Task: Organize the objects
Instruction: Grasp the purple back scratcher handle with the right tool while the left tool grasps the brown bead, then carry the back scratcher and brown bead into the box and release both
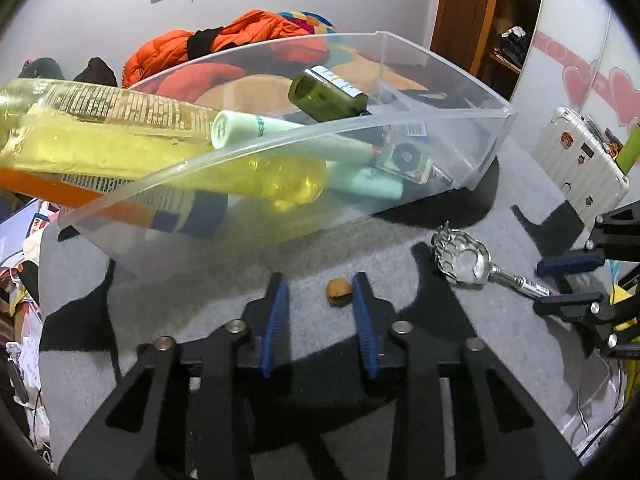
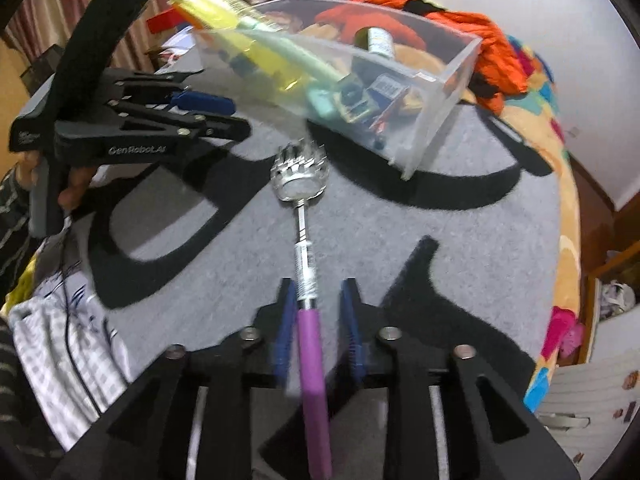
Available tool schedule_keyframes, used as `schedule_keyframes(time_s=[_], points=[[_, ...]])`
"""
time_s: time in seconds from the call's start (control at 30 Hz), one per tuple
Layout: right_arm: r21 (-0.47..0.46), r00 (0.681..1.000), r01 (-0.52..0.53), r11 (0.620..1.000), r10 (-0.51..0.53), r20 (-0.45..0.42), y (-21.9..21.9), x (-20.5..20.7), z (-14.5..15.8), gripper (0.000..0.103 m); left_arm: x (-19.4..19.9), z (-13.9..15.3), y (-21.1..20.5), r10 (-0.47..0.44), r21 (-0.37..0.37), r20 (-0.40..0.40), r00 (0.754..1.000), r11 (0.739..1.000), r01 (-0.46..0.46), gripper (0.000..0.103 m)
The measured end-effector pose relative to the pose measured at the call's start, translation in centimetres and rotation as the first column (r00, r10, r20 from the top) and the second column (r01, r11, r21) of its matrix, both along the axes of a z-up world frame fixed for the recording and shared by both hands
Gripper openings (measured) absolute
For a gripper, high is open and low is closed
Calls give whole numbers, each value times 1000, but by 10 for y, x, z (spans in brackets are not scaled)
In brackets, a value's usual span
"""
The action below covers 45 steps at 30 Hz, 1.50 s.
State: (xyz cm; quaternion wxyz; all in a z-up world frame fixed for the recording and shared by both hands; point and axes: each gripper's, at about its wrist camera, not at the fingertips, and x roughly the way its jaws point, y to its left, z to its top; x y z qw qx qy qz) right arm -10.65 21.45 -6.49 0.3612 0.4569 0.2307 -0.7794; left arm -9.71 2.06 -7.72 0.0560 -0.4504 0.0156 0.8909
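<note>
A clear plastic bin (image 1: 400, 148) (image 2: 432, 120) stands on the grey and black mat and holds a yellow bottle (image 1: 120, 148), a pale green tube (image 1: 280, 132), a dark green bottle (image 1: 328, 92) and small boxes. A small brown nut (image 1: 339, 290) lies on the mat between the blue pads of my open left gripper (image 1: 320, 292), touching the right pad. A silver claw back scratcher (image 2: 299, 176) (image 1: 464, 260) with a purple handle (image 2: 314, 380) lies on the mat. My right gripper (image 2: 316, 296) is open around its handle, pads apart from it.
An orange jacket (image 1: 224, 44) lies behind the bin. A white mini suitcase (image 1: 580, 160) stands at the right. The left gripper body (image 2: 132, 128) shows at left in the right wrist view. Checked cloth (image 2: 68, 352) hangs off the mat's near left edge.
</note>
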Motion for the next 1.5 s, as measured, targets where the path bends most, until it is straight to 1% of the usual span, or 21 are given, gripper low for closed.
schedule_keyframes(time_s=[0.1, 0.17, 0.2, 0.23, 0.37, 0.5, 0.6, 0.8, 1.0, 1.3, 1.5], points=[[-16, 1000, 22, 1000, -22, -16, -3, 1, -1, 27, 1, -1, 4, -14, 12, -6, 1000, 1000, 14, 12], [-18, 999, 30, 999, -30, -33, -7, 3, -2, 26, 4, -1, 8, -9, -4, -18, 1000, 1000, 9, 12], [-25, 999, 27, 999, -28, -33, -9, 5, -2, 20, 5, -1, 9, -8, -9, -23, 1000, 1000, 8, 12], [-33, 999, 22, 999, -23, -27, -11, 7, -2, 12, 7, -1, 9, -6, -6, -24, 1000, 1000, 6, 12], [-17, 996, 35, 999, -37, -79, -20, 15, -2, 10, 16, 2, 3, 7, 44, -20, 1000, 999, -6, 12], [-78, 998, 47, 996, -50, -33, -18, 15, 1, 8, 31, 7, -4, 21, 79, -28, 999, 997, -19, 12], [-118, 997, 52, 992, -57, -44, -16, 21, 8, 8, 40, 16, -10, 35, 101, -47, 998, 994, -30, 12], [-217, 994, 63, 974, -81, -76, -15, 27, 35, 8, 51, 39, -16, 54, 129, -107, 993, 991, -40, 12], [-306, 985, 86, 948, -127, -117, -14, 23, 60, 8, 54, 60, -13, 63, 140, -161, 985, 989, -41, 12], [-427, 970, 89, 900, -176, -169, -8, 15, 100, 8, 50, 84, -16, 88, 162, -224, 971, 985, -52, 12], [-497, 954, 83, 864, -213, -212, -5, 9, 131, 8, 44, 102, -17, 93, 162, -273, 958, 985, -50, 12]])
